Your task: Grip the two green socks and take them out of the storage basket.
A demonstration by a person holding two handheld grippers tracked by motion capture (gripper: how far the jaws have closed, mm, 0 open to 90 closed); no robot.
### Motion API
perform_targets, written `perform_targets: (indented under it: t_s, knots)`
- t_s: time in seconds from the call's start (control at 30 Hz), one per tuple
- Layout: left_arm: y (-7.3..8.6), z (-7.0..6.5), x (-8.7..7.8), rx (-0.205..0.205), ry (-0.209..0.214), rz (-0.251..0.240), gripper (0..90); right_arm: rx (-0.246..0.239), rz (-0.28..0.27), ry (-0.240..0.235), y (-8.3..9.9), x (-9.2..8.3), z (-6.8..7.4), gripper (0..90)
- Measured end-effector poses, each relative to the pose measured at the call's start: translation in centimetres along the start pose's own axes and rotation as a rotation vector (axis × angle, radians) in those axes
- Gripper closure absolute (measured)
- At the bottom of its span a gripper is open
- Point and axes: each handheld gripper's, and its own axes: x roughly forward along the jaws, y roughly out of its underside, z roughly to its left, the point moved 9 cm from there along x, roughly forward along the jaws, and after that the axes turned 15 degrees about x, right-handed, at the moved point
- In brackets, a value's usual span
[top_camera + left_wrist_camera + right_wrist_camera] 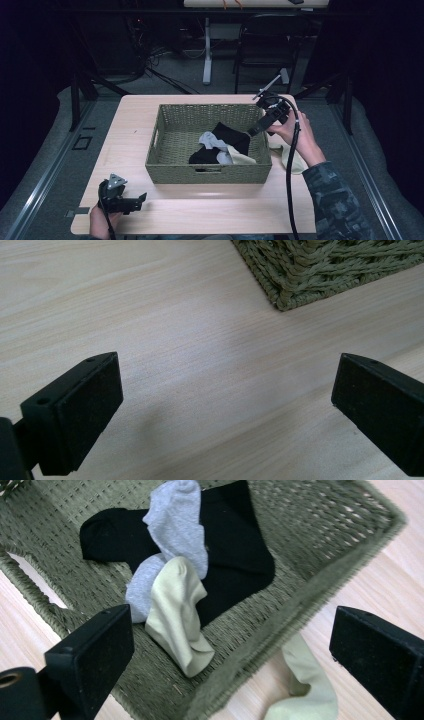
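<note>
We see the right tool wide open, empty, over the basket holding black, grey, cream socks. Left tool wide open, empty, near basket's front corner.

1. One woven basket sits on one wooden table.
2. Two cream socks: one inside, one outside.
3. One grey sock.
4. One black garment.
5. Two grippers: left, right.

Wicker basket mid-table, socks inside (black, grey, cream); right gripper above rim.
</note>
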Motion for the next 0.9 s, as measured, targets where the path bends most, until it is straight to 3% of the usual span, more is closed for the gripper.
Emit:
perform_targets:
  t_s: [0.37, 0.5, 0.57, 0.9]
  knots:
    - [0.0, 0.0, 0.0, 0.002, -0.001, 0.001, 0.0, -0.035, 0.062, -0.018, 0.2, 3.4, 1.7, 0.8]
    - [0.0, 0.0, -0.1, 0.003, 0.002, 0.002, 0.0, -0.055, 0.078, -0.012, 0.5, 5.0, 2.3, 6.1]
    - [0.0, 0.0, -0.1, 0.004, 0.003, 0.003, 0.0, -0.054, 0.085, -0.006, 0.6, 5.7, 2.4, 13.4]
    - [0.0, 0.0, 0.0, 0.002, 0.005, 0.002, 0.0, -0.058, 0.195, 0.001, 2.5, 9.4, 2.8, 24.3]
